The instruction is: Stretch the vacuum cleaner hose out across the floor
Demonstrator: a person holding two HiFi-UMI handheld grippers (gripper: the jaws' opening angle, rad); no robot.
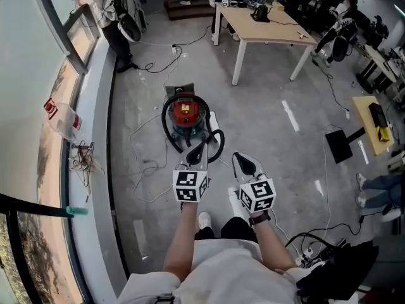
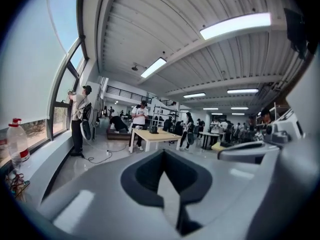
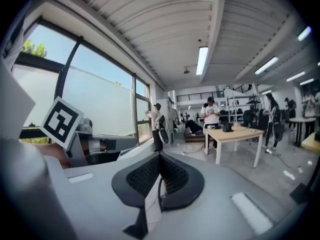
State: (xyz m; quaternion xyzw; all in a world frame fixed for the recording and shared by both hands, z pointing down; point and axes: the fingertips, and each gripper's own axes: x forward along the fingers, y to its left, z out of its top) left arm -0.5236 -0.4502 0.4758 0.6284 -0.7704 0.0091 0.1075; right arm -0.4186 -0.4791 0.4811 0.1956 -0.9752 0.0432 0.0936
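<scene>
Left gripper point(image 1: 197, 152) and right gripper point(image 1: 245, 165), closed and empty, hover near the black hose point(image 1: 164, 120) looped round the red vacuum cleaner point(image 1: 186, 113).

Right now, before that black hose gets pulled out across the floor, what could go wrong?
The black hose loops round the red canister vacuum cleaner, so tugging might drag or tip it. Beside it, thin pale cables lie on the grey floor; the hose could snag them.
</scene>
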